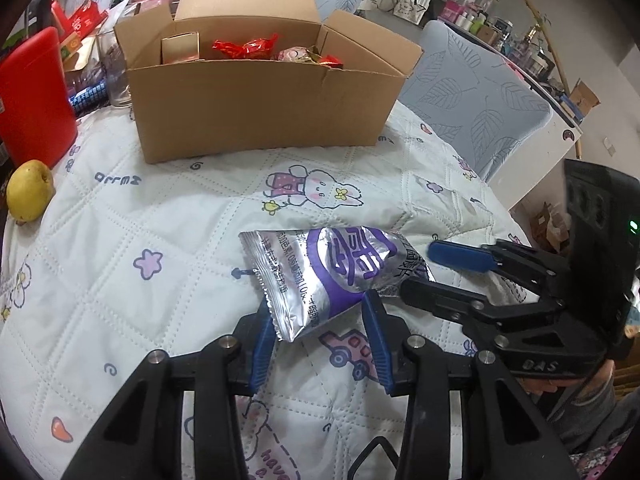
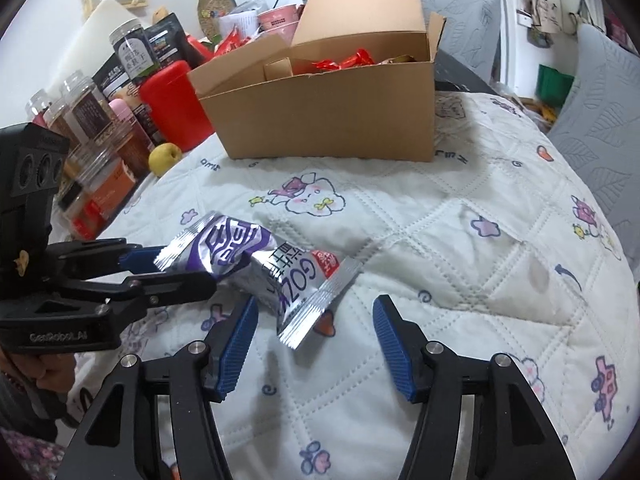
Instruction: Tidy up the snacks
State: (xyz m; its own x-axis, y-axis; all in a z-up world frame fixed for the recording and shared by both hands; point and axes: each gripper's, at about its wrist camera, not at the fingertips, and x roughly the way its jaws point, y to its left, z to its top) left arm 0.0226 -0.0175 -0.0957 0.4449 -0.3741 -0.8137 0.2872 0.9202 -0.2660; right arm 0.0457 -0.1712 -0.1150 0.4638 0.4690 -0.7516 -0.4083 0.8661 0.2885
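A silver and purple snack packet lies crumpled low over the quilted cloth, in front of the open cardboard box. My left gripper is shut on the packet's near end, with its blue pads pressed on both sides. In the right wrist view the left gripper clamps the packet from the left. My right gripper stands open, its pads wide apart around the packet's crimped end without touching it. It reaches in from the right in the left wrist view, right gripper. The box holds red-wrapped snacks.
A red container and a yellow fruit sit left of the box. Several jars crowd the table's left edge. A chair with a grey leaf cover stands behind the table on the right. The white quilted cloth covers the table.
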